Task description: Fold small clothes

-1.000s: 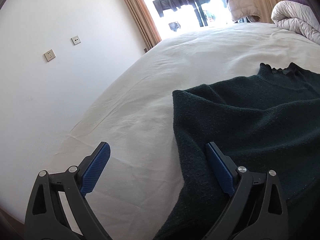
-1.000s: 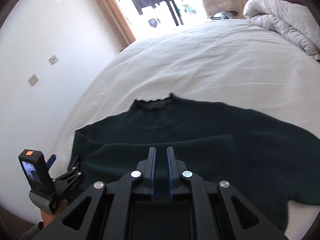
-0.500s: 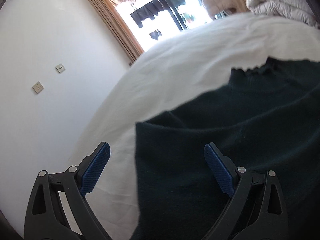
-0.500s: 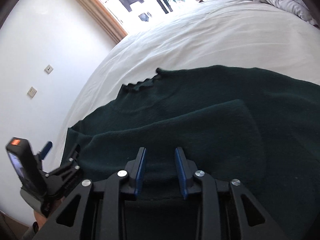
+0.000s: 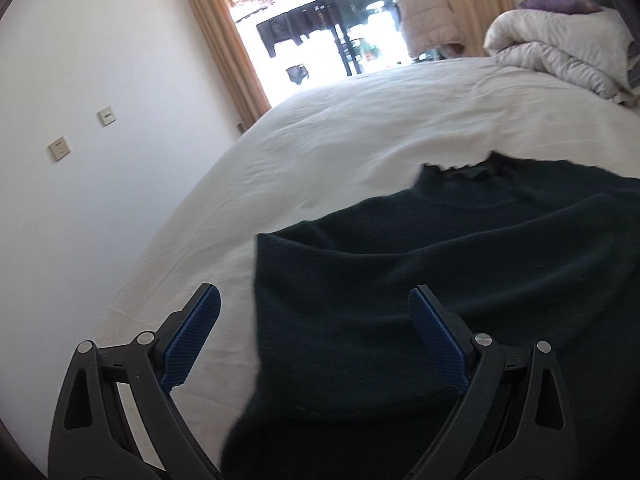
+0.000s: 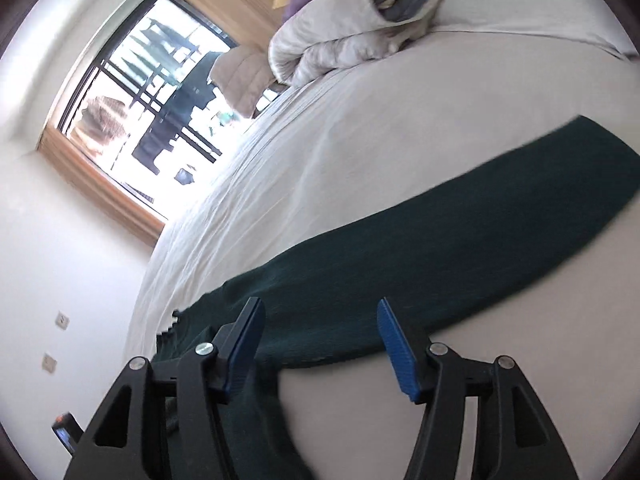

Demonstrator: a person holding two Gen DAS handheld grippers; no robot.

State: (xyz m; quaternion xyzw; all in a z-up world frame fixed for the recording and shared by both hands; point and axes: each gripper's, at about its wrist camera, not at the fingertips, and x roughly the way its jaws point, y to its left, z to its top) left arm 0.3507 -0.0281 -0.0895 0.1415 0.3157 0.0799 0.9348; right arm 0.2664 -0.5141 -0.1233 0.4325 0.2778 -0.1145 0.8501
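Observation:
A dark green knit sweater point(image 5: 460, 280) lies flat on the white bed point(image 5: 360, 140), its frilled collar pointing away from me. One sleeve is folded across the body. My left gripper point(image 5: 316, 328) is open and empty over the sweater's left edge. In the right wrist view the other sleeve point(image 6: 460, 240) stretches out to the right over the sheet. My right gripper point(image 6: 320, 340) is open and empty just above that sleeve, near the shoulder, and the view is rolled to one side.
A bunched grey duvet point(image 5: 560, 60) with purple and yellow pillows sits at the far right of the bed. A white wall point(image 5: 100, 160) with sockets runs along the left side. A bright window with tan curtains point(image 5: 320, 32) is beyond the bed.
My right gripper opened from shut, let go of the folded sleeve, and swung right with a roll toward the outstretched sleeve. My left gripper stayed open and shifted slightly over the sweater's edge.

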